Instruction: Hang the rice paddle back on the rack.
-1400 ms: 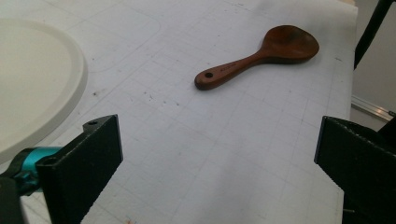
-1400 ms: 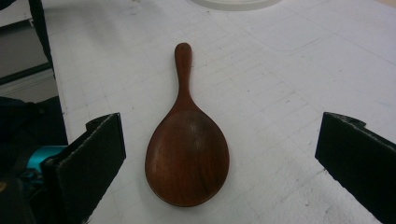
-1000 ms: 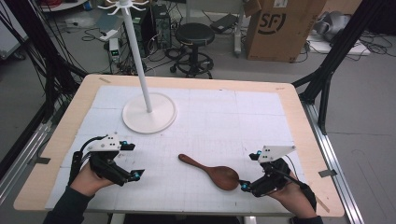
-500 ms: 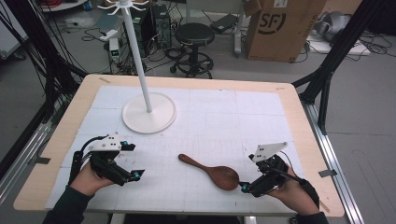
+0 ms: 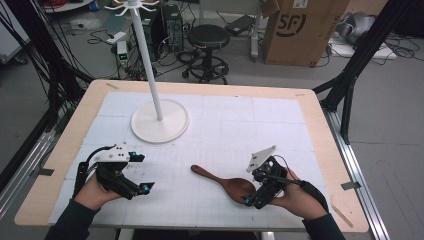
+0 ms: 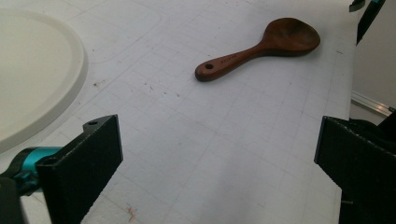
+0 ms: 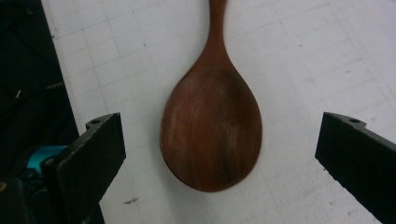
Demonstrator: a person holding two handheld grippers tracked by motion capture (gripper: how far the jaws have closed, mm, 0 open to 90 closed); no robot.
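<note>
A dark wooden spoon (image 5: 225, 182) lies flat on the white gridded mat, its handle pointing far-left and its bowl near the front. My right gripper (image 5: 251, 188) is open right at the bowl. In the right gripper view the bowl (image 7: 212, 126) lies between the two spread jaws, touching neither. My left gripper (image 5: 142, 172) is open and holds nothing, well to the left of the spoon. The left gripper view shows the spoon (image 6: 261, 46) farther off, beyond its open jaws, with a hole in the handle's end.
A white stand with a round base (image 5: 160, 122) and a tall thin pole rises at the mat's far left; its base edge (image 6: 32, 70) is close to my left gripper. The wooden table edge (image 5: 345, 165) runs along the right. A stool and a cardboard box stand beyond the table.
My right gripper has moved left and a little forward, up to the spoon's bowl. The left gripper and the spoon have stayed in place.
</note>
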